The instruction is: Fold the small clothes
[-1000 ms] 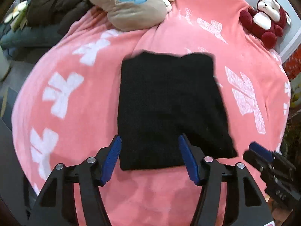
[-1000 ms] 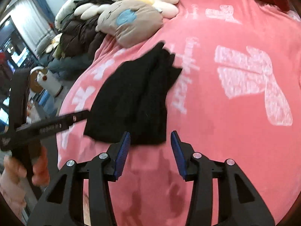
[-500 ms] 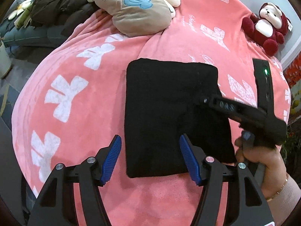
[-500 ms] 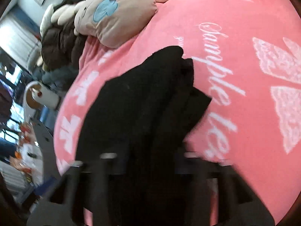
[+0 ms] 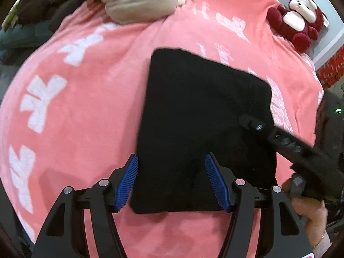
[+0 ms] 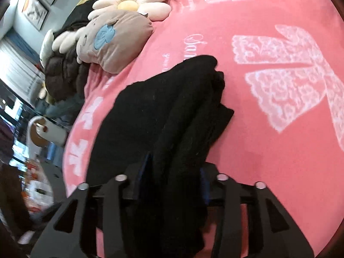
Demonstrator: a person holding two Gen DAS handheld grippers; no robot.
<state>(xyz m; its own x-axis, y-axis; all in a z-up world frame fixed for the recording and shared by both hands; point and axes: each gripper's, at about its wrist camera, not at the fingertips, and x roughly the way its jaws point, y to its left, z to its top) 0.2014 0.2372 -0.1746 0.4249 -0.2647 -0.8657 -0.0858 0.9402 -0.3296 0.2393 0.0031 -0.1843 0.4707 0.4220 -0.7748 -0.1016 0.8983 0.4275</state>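
A black folded garment (image 5: 202, 116) lies flat on the pink blanket (image 5: 90, 99). My left gripper (image 5: 173, 182) stands open just above the garment's near edge, and its blue pads (image 5: 129, 180) straddle the left part of that edge without pressing it. My right gripper (image 5: 247, 124), held by a hand, reaches in from the right onto the garment's right side. In the right wrist view the garment's stacked layers (image 6: 172, 111) bulge up between the right gripper's (image 6: 175, 172) fingers. Those jaws are opening, and the cloth hides most of both pads.
A beige cushion with a blue patch (image 5: 137, 0) and a flower cushion (image 6: 137, 2) lie at the blanket's far edge beside dark clothes (image 6: 64, 75). A red and white plush toy (image 5: 298, 23) sits at the far right. The blanket drops off on the left.
My left gripper has come down closer to the garment's near edge. My right gripper has swung in from the right, rolled, and pushed onto the garment's right side, so the layers now sit between its fingers.
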